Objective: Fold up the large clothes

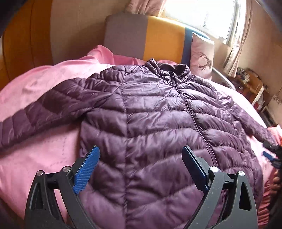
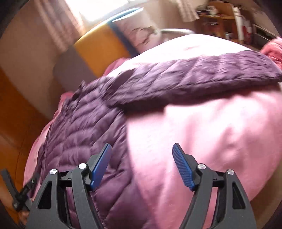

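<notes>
Left hand-held gripper (image 1: 141, 164): jaws spread wide, blue pads bare, nothing between them; hovers over the lower front of the jacket, just left of the zip, angled down at it

Right hand-held gripper (image 2: 141, 167): jaws spread, empty; straddles the jacket's side edge, one pad over quilting, the other over bare cover. View blurred. Judged placed to take the hem or side edge

Purple quilted jacket (image 1: 158, 114): the task's garment. Lies face up on the bed, zip closed, collar toward the headboard, hem toward the grippers. Both sleeves stretched outward and down from the shoulders, the body flat. Judged laid out this way so sleeves can be turned in first; no fold made yet

Pink bed cover (image 1: 44, 149): carries the jacket; soft and slightly rumpled, so the puffy fabric may slide or spring back when folded

Headboard (image 1: 141, 40): grey, yellow and blue panels, beyond the collar

Pillow (image 1: 201, 54): propped against the headboard's right end

Window with curtains (image 1: 202, 15): bright, behind the headboard

Shelves (image 1: 252, 82): cluttered, right of the bed
</notes>
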Tool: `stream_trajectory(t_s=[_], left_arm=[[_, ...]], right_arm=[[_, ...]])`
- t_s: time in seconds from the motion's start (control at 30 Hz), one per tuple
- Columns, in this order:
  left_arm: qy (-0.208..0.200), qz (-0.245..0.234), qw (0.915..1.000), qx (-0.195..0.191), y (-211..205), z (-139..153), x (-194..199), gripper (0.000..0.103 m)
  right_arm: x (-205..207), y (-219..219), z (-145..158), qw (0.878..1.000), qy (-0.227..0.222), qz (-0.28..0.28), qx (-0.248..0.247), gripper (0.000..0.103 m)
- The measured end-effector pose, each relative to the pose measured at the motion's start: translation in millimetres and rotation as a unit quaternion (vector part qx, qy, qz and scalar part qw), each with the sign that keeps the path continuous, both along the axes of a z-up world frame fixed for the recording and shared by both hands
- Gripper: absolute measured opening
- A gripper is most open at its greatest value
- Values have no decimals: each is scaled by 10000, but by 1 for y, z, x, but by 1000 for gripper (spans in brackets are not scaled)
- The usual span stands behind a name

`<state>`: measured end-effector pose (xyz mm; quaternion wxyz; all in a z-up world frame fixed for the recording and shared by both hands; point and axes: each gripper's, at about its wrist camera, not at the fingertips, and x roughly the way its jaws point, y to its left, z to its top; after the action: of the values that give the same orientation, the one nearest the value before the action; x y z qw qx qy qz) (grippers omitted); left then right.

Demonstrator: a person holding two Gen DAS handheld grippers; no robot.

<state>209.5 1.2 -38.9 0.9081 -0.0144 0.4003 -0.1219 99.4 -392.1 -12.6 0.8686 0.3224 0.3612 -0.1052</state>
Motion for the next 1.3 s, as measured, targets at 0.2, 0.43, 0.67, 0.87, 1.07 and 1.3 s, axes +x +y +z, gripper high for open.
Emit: stream_trajectory(t_s=[0.2,0.43,0.67,0.87,1.07,1.3], left_arm=[[147,-106,9994,303,-31,-17,9,93],[232,-50,9993,288,-35,-31,6,96],[253,-76,9993,279,-37,-37,7,99],[274,-93,9993,232,-36,-39,7,99],[274,-117,9994,192,-36,-40,8,99],[299,-155,9994,44,-32,-40,8,99]], right_arm=[[-23,-96,-3,9881,-179,-1466,430,79],[-34,-187,-25,9557,-236,-2720,1103,79],[-29,-228,-28,9450,-294,-3011,1248,43],[-11,-213,-12,9641,-357,-2431,1010,12],[39,-153,36,9916,-620,-1110,251,9],[103,-25,53,9949,-577,674,-475,9]])
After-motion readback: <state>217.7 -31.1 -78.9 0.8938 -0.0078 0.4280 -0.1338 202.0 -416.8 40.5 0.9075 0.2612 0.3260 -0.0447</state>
